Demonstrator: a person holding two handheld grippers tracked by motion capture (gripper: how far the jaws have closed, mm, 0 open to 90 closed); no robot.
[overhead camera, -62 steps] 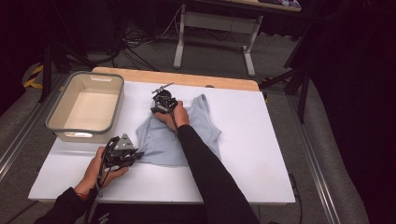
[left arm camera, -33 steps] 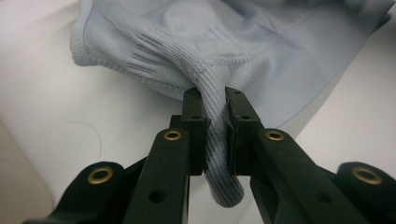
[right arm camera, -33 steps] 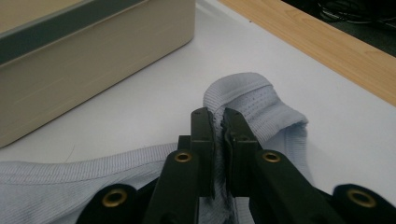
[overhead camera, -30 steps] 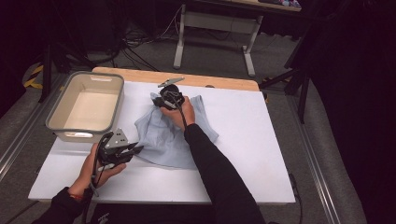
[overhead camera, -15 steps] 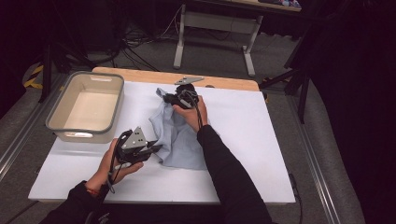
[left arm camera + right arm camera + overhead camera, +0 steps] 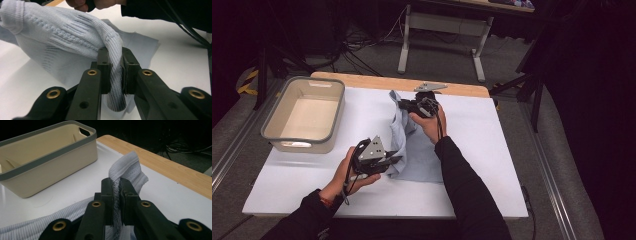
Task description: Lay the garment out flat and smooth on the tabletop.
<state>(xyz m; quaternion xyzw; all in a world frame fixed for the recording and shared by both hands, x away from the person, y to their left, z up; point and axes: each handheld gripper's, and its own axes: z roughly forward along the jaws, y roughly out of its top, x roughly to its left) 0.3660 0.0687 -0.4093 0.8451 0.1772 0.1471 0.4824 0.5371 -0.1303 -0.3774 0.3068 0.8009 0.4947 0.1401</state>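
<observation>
Both claws carried rightward since before, left claw [image 6: 115,72] and right claw [image 6: 116,195] clamping blue garment [image 6: 414,150], bin [image 6: 304,112] nearby

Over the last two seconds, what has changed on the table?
Both hands carried the cloth's left edge rightward: the left gripper and right gripper, each clamped on the light blue knit cloth, lifted that side and folded it over. The beige bin has not moved.
</observation>
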